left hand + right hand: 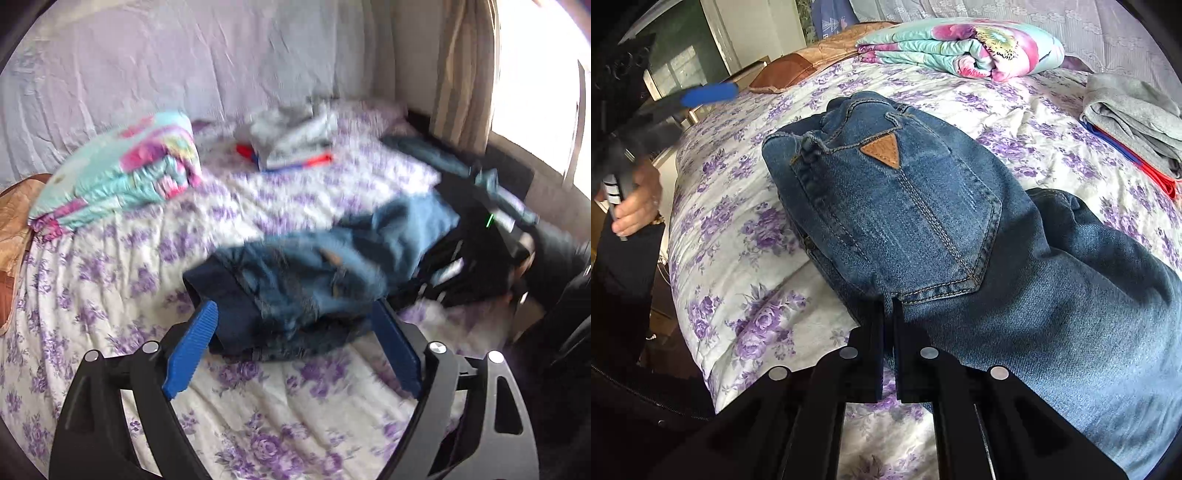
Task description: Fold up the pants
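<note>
A pair of blue jeans [923, 221] lies bunched on a bed with a purple-flowered cover [738, 221], back pocket with a tan triangle patch facing up. My right gripper [888, 302] is shut on the jeans' fabric just below that pocket. In the left wrist view the jeans [314, 273] are a blurred heap, and my left gripper [295, 321] is open, its blue fingers [192, 347] standing on either side of the heap's near edge. The left gripper also shows at the far left of the right wrist view [701, 94], held in a hand.
A folded floral quilt [960, 48] lies at the far side of the bed. A stack of folded grey, red and blue clothes [1137, 125] lies to the right. A brown pillow [786, 70] lies at the bed's head. Curtains and a bright window [535, 92] stand beyond the bed.
</note>
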A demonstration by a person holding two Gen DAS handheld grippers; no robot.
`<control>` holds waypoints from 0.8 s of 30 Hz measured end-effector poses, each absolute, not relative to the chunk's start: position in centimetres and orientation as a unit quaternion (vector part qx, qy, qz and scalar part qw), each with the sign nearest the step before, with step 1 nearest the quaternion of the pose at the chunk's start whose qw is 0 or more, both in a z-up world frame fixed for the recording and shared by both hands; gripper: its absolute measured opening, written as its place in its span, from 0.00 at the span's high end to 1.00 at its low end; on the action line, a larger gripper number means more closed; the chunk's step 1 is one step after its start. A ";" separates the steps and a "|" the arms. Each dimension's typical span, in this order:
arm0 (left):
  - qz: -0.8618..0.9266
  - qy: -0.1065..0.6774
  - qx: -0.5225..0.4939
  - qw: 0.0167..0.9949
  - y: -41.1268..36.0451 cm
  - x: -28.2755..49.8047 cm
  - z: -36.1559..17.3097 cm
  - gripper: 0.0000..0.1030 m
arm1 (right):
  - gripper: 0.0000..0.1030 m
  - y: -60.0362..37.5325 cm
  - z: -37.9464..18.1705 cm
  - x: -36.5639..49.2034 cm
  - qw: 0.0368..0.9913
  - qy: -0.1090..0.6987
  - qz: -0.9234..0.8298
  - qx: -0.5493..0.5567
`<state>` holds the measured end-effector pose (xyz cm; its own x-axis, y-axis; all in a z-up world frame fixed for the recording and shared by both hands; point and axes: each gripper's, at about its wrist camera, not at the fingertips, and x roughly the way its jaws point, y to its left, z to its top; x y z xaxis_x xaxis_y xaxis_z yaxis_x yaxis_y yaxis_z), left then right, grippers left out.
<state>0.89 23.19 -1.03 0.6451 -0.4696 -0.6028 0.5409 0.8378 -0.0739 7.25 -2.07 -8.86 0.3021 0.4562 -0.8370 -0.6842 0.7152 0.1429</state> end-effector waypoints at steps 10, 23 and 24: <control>-0.255 0.448 -0.070 0.854 13.0 8.2 -3.8 0.69 | 0.95 -3.2 -9.3 6.8 0.810 0.458 0.357 -0.081; -0.160 0.518 -0.065 0.838 11.6 8.3 -11.7 0.98 | 0.61 -17.2 -5.7 3.7 0.855 0.455 0.228 0.098; -0.161 0.516 -0.063 0.839 11.5 8.3 -11.7 0.98 | 0.61 -21.0 -5.5 3.4 0.862 0.452 0.181 0.140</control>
<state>8.27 11.54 -11.66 0.4166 -0.3348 -0.8452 0.2056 0.9403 -0.2711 3.35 -20.96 -5.50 0.5254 0.4383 -0.7293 -0.1857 0.8955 0.4044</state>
